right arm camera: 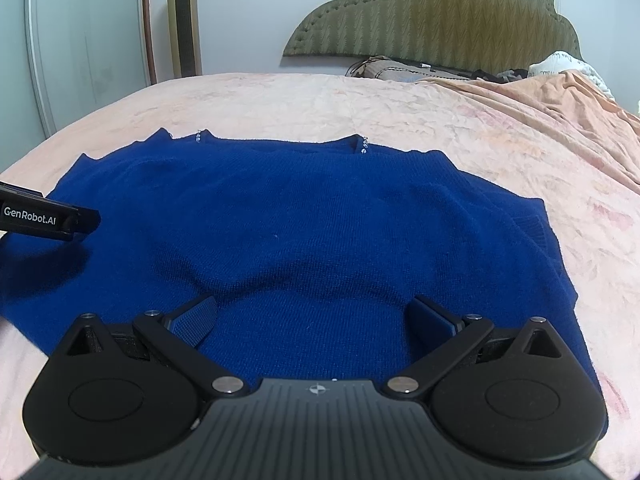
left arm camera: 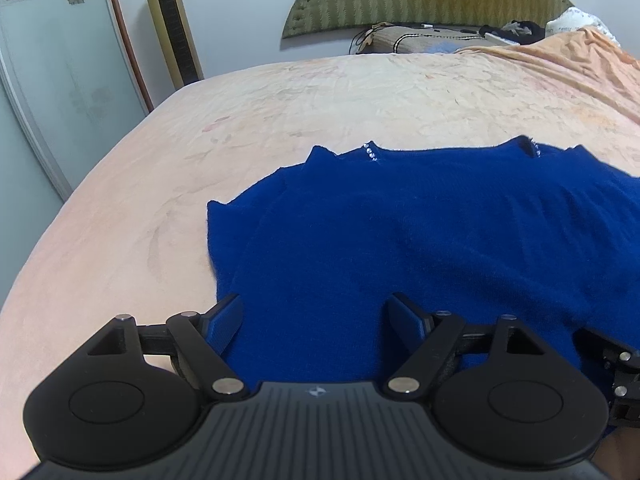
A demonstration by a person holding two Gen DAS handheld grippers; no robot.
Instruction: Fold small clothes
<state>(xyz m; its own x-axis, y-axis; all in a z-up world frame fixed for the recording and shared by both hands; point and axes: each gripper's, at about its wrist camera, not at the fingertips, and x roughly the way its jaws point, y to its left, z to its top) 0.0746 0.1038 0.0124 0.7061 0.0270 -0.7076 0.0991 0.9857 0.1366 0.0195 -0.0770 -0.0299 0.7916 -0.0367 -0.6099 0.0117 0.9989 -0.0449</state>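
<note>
On a peach bedspread point(right arm camera: 360, 96) before a green headboard point(right arm camera: 432, 20), my blue sweater point(right arm camera: 304, 216) lies crosswise, neckline at 12 o'clock, beneath my left gripper point(left arm camera: 316, 320) and right gripper point(right arm camera: 314, 322), both spread wide, gripping nothing.

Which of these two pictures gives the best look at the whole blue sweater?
The right wrist view: the blue sweater lies spread across the bed with neckline and both sides visible. The left wrist view shows only its left part, cut off at the picture's right edge.
</note>
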